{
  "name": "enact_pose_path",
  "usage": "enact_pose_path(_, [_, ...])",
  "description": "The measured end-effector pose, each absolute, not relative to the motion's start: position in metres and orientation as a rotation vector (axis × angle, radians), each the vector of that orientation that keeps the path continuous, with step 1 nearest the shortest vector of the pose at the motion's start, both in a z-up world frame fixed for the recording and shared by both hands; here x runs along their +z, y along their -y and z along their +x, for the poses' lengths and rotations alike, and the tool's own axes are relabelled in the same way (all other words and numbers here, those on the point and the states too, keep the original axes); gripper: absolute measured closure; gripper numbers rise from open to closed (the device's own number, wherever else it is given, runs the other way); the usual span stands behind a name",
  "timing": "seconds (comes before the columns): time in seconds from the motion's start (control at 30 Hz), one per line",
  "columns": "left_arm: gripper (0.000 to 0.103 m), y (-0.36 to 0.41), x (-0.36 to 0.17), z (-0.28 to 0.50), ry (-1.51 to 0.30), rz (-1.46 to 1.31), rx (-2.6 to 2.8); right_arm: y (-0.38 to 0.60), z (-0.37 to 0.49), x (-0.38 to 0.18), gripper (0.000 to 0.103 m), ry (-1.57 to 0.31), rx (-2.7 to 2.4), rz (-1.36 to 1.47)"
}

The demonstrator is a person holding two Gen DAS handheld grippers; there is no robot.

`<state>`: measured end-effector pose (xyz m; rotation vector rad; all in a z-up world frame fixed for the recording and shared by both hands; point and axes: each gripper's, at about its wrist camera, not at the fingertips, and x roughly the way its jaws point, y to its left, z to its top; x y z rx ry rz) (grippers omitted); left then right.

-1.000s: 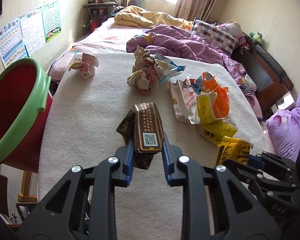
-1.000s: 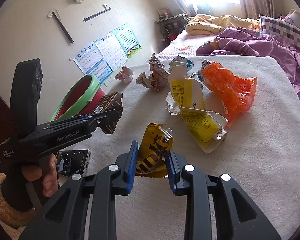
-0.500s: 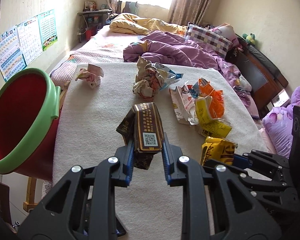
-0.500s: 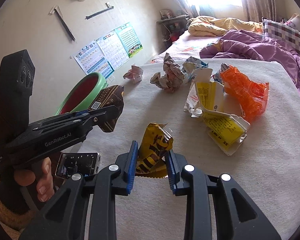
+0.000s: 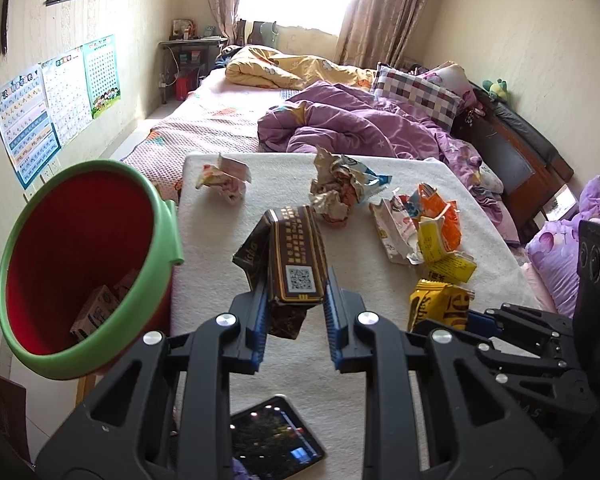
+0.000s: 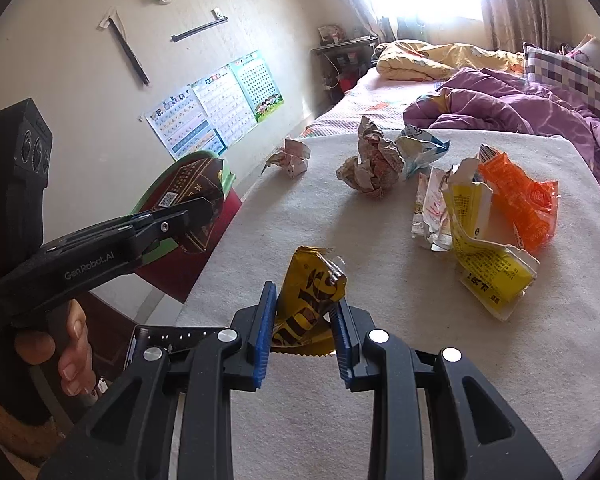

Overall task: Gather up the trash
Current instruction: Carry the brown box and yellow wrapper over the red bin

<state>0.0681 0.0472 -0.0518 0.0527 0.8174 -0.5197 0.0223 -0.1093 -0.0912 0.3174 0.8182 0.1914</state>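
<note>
The left tongs (image 5: 296, 300) are closed on a dark brown flattened carton with gold print and a QR code (image 5: 298, 256); the blue pads are pressed against both of its sides, and the carton is held clear of the surface. In the right wrist view, the same carton (image 6: 192, 192) is seen in front of the rim of the red plastic bucket with a green rim (image 5: 100, 172). The bucket is tilted, its mouth is turned towards the left wrist camera, and a small carton lies inside it.

The right tongs (image 6: 304, 320) are closed on a crumpled yellow foil snack wrapper with dark lettering (image 6: 312, 292), which is gripped between the blue pads and stands up from them. The left tool is carried by a hand (image 6: 56, 352) wrapped round its grip.

The remaining trash is spread on a cream-coloured padded cover (image 5: 260, 200) laid over the bed: a small crumpled pink-and-white paper (image 5: 224, 178), a crumpled paper ball touching a pale blue foil packet (image 5: 340, 188), and a cluster of 3 torn wrappers, white, yellow and orange (image 5: 424, 228), overlapping one another. A dark phone with a lit screen (image 5: 272, 436) lies beneath the left tongs.
</note>
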Motion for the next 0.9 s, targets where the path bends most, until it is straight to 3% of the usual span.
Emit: enact_pose_path(0.9, [0.080, -0.117, -0.053, 0.100, -0.815, 0.030, -0.511, 0.044, 0.057, -0.071, 0.075, -0.763, 0.184, 0.310])
